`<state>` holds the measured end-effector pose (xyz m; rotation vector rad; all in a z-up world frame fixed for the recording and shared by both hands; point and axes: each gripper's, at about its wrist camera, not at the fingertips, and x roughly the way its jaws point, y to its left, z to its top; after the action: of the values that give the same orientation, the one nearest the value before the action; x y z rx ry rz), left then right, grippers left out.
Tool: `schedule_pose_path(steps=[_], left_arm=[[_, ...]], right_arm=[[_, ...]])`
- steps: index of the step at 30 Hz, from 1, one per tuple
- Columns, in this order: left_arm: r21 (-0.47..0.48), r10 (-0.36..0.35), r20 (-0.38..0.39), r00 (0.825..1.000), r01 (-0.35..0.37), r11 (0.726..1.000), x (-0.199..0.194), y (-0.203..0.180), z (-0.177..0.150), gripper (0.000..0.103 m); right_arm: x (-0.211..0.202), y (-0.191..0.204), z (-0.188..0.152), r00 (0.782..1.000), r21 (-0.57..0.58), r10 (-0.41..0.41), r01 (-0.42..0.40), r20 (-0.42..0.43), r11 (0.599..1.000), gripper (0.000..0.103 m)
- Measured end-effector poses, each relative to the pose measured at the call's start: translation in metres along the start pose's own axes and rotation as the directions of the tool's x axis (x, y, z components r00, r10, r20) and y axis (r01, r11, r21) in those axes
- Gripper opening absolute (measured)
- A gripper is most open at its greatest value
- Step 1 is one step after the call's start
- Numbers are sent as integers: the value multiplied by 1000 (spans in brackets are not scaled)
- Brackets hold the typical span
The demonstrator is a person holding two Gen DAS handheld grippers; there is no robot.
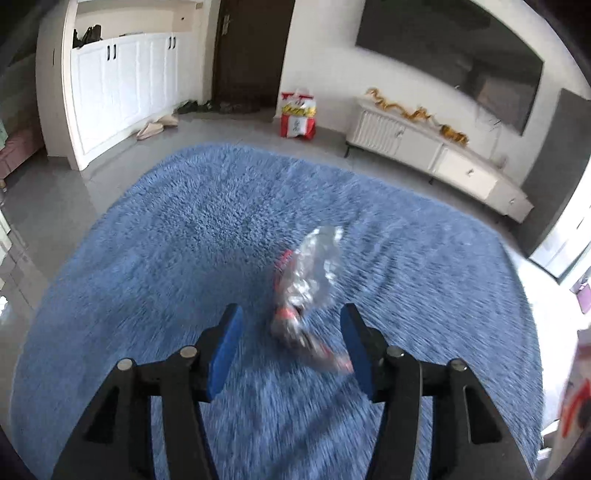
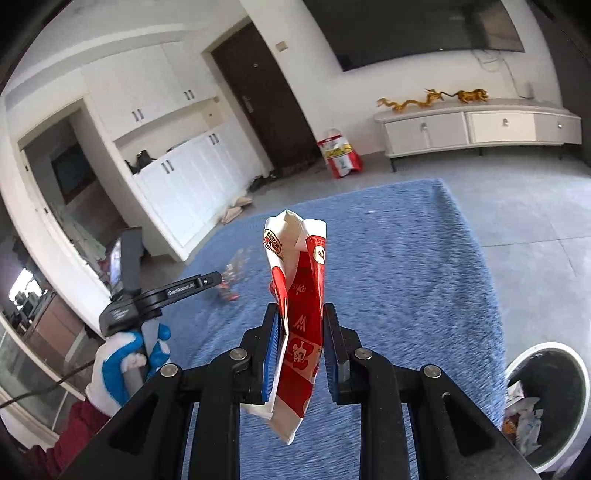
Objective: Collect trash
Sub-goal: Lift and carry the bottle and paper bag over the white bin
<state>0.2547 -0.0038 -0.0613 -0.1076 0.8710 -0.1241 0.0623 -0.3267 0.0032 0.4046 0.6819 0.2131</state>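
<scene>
A crumpled, silvery wrapper (image 1: 314, 284), apparently red-edged though blurred, is seen between the parted left gripper (image 1: 291, 314); a red-and-white carton (image 2: 299, 314) is clamped by the right gripper (image 2: 300, 314).

Blue-and-white glove (image 2: 122, 365) — maroon sleeve (image 2: 79, 424)

We're in a home living room here: a shaggy blue rug (image 2: 388, 258) covers the tiled floor. Beyond the rug, a wall-mounted television (image 2: 413, 29) hangs above a low white media cabinet (image 2: 476, 127). Left of that, a dark entrance door (image 2: 266, 103), white built-in cupboards (image 2: 192, 177), shoes (image 1: 155, 125) on the floor.
</scene>
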Motion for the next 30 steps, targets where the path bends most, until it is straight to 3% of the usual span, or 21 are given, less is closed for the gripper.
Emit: schedule_pose_path(steps=[3, 8, 14, 20, 30], left_arm=[[-7, 19, -40, 999, -19, 1000, 25, 0, 2, 31], [10, 44, -11, 999, -44, 999, 24, -3, -5, 17], [-47, -6, 18, 1000, 7, 999, -5, 5, -17, 16], [-60, -62, 80, 995, 67, 996, -58, 10, -28, 16], [-30, -217, 212, 953, 229, 973, -161, 10, -39, 16]], right_arm=[[6, -10, 0, 1000, 15, -23, 23, -6, 1000, 22], [12, -16, 1, 999, 37, -33, 34, -13, 999, 22], [3, -13, 5, 1000, 26, -22, 22, 3, 999, 22], [-28, 3, 1, 998, 1, -22, 22, 50, 1000, 22], [-81, 28, -11, 991, -36, -5, 10, 131, 999, 23]])
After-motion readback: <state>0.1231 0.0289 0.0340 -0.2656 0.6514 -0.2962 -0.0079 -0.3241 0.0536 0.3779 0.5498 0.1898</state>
